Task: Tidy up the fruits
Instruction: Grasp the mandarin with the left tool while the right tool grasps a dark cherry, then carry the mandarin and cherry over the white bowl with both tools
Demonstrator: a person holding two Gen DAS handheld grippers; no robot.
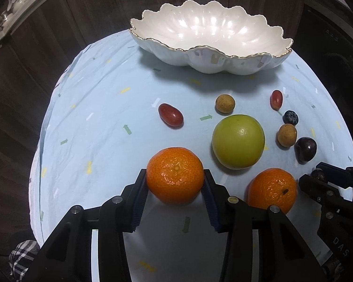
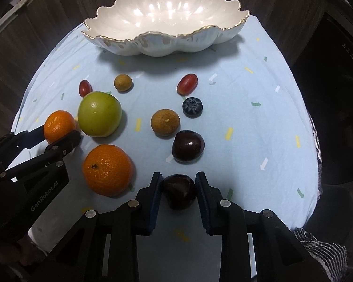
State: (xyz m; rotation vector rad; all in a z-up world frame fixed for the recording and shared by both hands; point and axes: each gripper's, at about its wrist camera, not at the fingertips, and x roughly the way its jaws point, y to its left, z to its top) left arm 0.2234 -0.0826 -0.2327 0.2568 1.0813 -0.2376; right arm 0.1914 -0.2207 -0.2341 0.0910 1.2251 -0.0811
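Observation:
My left gripper (image 1: 175,181) is shut on an orange mandarin (image 1: 175,175), also seen in the right wrist view (image 2: 58,125). My right gripper (image 2: 179,184) is shut on a dark cherry (image 2: 179,191). A white scalloped bowl (image 1: 223,63) with a gold rim stands empty at the back of the table (image 2: 153,47). A second mandarin (image 2: 107,169), a green apple (image 2: 99,114), a second dark cherry (image 2: 188,145), a blueberry (image 2: 192,107), two brown longans (image 2: 165,122) (image 2: 123,82) and two red grapes (image 2: 187,84) (image 2: 85,88) lie on the cloth.
The round table wears a light blue cloth (image 2: 258,129) with small arrow marks. Dark wood panels (image 1: 94,11) stand behind it. Checked fabric (image 2: 322,253) hangs at the table's right edge.

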